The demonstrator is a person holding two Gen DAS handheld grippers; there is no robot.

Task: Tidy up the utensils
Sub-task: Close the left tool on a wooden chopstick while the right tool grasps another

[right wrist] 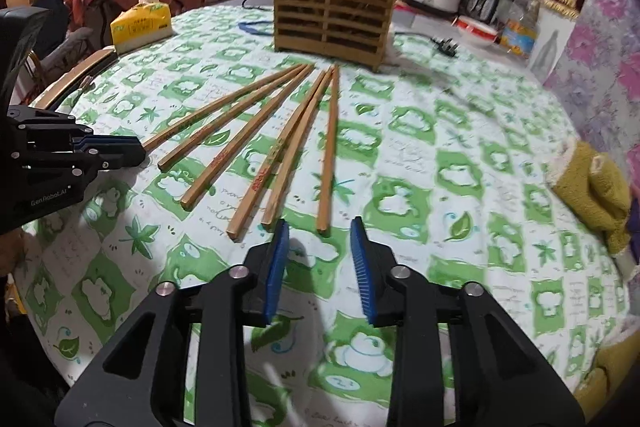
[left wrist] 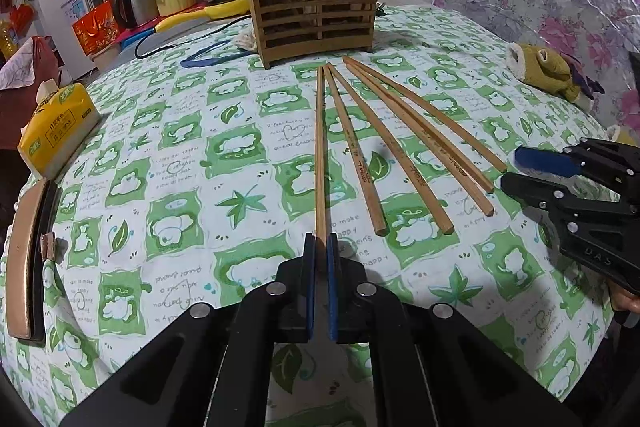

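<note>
Six wooden chopsticks [right wrist: 256, 143] lie on the green and white tablecloth [left wrist: 192, 155], spread out like a fan. Their far tips come close together near the wooden holder [left wrist: 316, 7], and their near ends spread wide. My left gripper [left wrist: 320, 247] has its two blue pads pressed tight on the near end of the leftmost chopstick [left wrist: 320, 155]. That stick points straight away from me toward the holder. My right gripper [right wrist: 320, 231] has its blue pads wide apart and holds nothing. It sits just near the end of the rightmost chopstick [right wrist: 329, 151], and that end lies right in front of the gap. The holder stands at the far side of the table and already has some sticks poking up out of both sides. A yellow tissue pack [left wrist: 56, 123] sits far off to the left. A brownish-green soft toy [right wrist: 592, 187] lies at the right edge of the table.
</note>
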